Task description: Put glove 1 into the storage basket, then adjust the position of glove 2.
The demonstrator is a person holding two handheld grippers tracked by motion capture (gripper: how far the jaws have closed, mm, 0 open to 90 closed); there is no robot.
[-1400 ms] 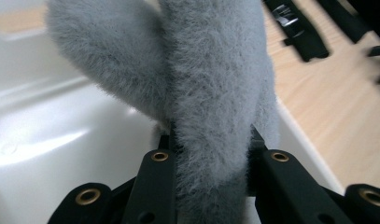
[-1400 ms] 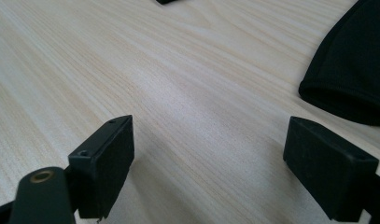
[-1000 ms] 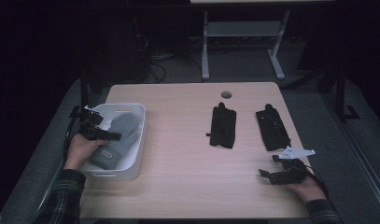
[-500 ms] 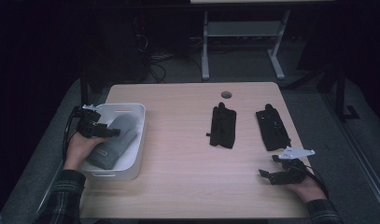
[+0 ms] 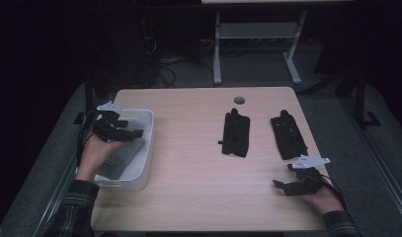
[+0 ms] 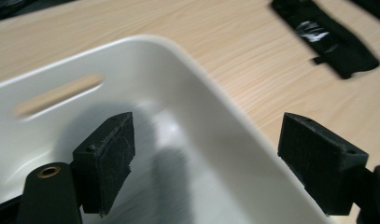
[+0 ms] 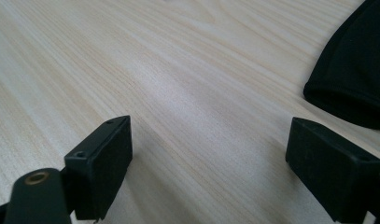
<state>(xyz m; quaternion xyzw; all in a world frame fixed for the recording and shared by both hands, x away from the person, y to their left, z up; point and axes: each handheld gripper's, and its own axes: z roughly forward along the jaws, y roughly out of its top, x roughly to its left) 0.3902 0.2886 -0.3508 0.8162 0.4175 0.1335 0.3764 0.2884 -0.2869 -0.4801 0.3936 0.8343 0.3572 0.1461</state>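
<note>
A white bin [image 5: 148, 132] stands at the table's left with a dark folded item [image 5: 123, 157] lying inside it. My left gripper [image 5: 137, 133] hovers over the bin, open and holding nothing. In the left gripper view, the left gripper [image 6: 211, 158] straddles the bin's rim [image 6: 215, 98]. Two black cloth pieces lie flat on the table, one in the middle [image 5: 236, 133] and one to the right [image 5: 288, 137]. My right gripper [image 5: 280, 186] rests open near the front right edge. In the right gripper view, the right gripper [image 7: 220, 168] stands over bare wood, with black cloth [image 7: 355, 79] just beyond one jaw.
The wooden table [image 5: 188, 173] has a round cable hole [image 5: 239, 100] near its far edge. A metal frame [image 5: 253, 34] and cables stand on the dark floor behind. The middle black cloth [image 6: 325, 35] lies beyond the bin in the left gripper view.
My left gripper has shifted a little to the right and farther back over the bin. The right gripper and both cloths have stayed put.
</note>
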